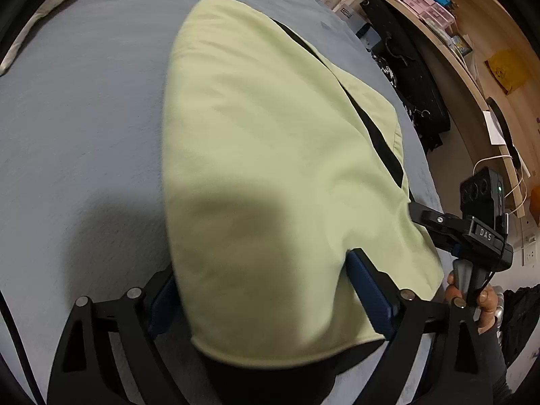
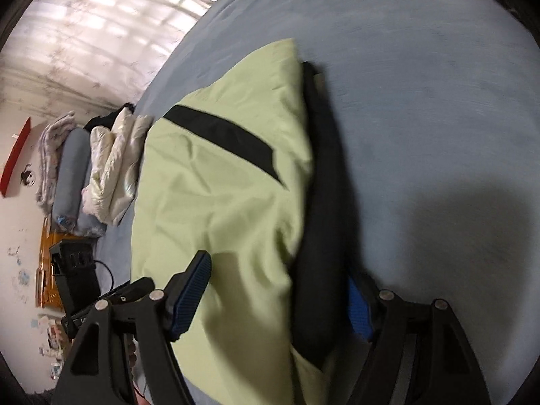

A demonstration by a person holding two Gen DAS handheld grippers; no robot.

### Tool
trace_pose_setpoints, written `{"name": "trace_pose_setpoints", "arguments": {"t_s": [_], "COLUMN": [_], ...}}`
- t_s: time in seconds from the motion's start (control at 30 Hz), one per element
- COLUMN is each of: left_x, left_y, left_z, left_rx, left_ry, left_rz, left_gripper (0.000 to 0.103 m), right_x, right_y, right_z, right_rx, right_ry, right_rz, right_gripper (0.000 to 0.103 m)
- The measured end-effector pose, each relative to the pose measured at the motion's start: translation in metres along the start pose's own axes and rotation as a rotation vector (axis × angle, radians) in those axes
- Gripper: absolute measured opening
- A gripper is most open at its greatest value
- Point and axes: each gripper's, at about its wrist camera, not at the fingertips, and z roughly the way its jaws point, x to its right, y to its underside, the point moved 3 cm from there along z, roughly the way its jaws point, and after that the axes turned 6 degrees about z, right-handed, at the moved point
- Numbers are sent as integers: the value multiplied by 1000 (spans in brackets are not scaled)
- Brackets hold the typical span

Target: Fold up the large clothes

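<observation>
A light green garment (image 1: 270, 155) with a black stripe (image 1: 378, 135) lies spread on the blue-grey bed (image 1: 84, 118). My left gripper (image 1: 261, 266) stands open at the garment's near edge. Its blue pads (image 1: 368, 293) straddle the cloth, which drapes loosely between them without being pinched. In the right wrist view the same garment (image 2: 216, 182) shows a black panel (image 2: 324, 236) along its right side. My right gripper (image 2: 276, 270) is open too, one finger on each side of that green and black fold. A hand (image 1: 472, 300) holds the right gripper's handle beside the garment's right corner.
Folded quilts (image 2: 111, 168) and a blue bolster (image 2: 71, 175) lie at one end of the bed. A wooden shelf (image 1: 438, 33) with small boxes and a black pile with hangers (image 1: 411, 77) stand beside the bed. A beige cloth (image 1: 50, 10) lies at the far left.
</observation>
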Motion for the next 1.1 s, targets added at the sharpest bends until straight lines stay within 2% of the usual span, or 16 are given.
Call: {"name": "trace_pose_setpoints", "arguments": {"t_s": [0.33,0.43,0.53,0.6,0.67,0.7,0.77,0.87,1.1], "left_x": [4,5,4,5,8,9,12,20,38], "left_y": [-16,-18,-16,-16,-15,-15,-14,-14,2], "left_z": [21,25,22,18,9,5,-7,-24,-69], "left_rx": [-38,-50,-49,-31,3,15,43,77,102], "left_ry": [20,17,3,-19,-48,-60,-82,-117,-176], "left_rz": [-8,-14,-14,-14,-11,-1,28,58,123], "left_gripper": [99,99,98,89,69,64,48,41,36], "right_x": [-13,-12,-6,-5,-13,-22,-34,-55,-107], "right_y": [-15,-13,-13,-13,-10,-8,-4,4,39], "right_z": [24,23,19,16,10,7,0,-12,-34], "right_rx": [2,19,24,24,45,58,84,117,150], "right_ry": [-42,-32,-48,-78,-77,-70,-58,-52,-17], "right_rz": [-32,-28,-2,12,-13,-37,-68,-107,-200], "right_gripper": [72,65,45,26,19,15,14,13,12]}}
